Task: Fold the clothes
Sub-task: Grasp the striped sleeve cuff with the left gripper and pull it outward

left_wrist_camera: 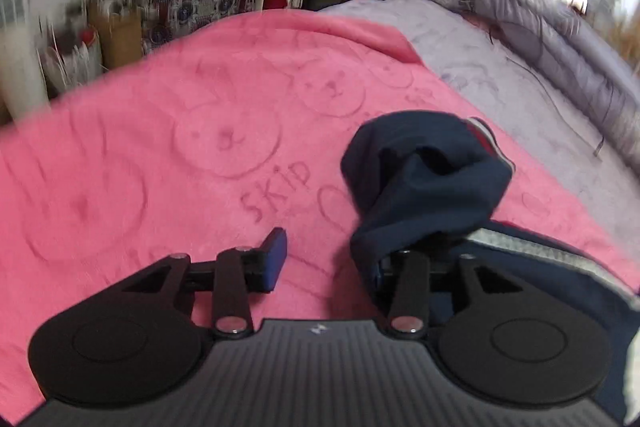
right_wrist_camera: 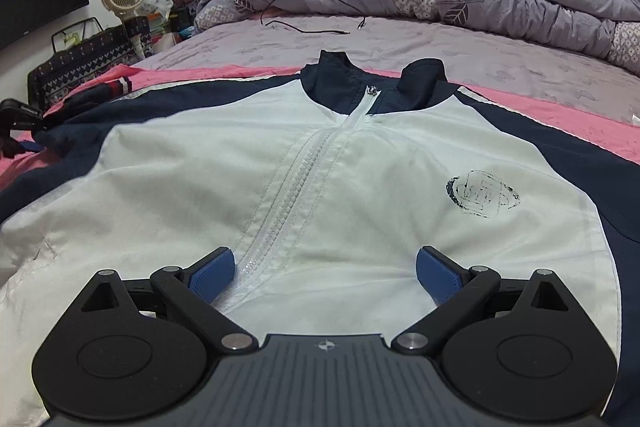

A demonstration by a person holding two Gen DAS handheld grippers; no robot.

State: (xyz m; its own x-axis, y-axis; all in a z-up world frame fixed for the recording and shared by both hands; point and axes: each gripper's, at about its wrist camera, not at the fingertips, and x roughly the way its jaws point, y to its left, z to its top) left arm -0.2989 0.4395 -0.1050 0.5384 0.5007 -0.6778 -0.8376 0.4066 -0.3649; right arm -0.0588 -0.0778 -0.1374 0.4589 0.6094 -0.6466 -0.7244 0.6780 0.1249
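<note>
White and navy, the jacket lies zipped and face up on the pink blanket on the bed, the right tool spread wide above its near hem, the left tool released, the navy sleeve draped over its right finger.

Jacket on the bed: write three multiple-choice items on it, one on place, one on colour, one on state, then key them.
1. The jacket lies on
A. a pink blanket
B. a bare floor
C. a chair

2. Its chest panel is
A. red
B. white
C. yellow

3. The zip on its front is
A. fully undone
B. missing
C. closed up to the collar

Key: 1 A, pink cloth shows around the jacket in both views. 2 B, the panel either side of the zip is white, framed by navy. 3 C, the two front halves meet along the zip up to its pull.
</note>
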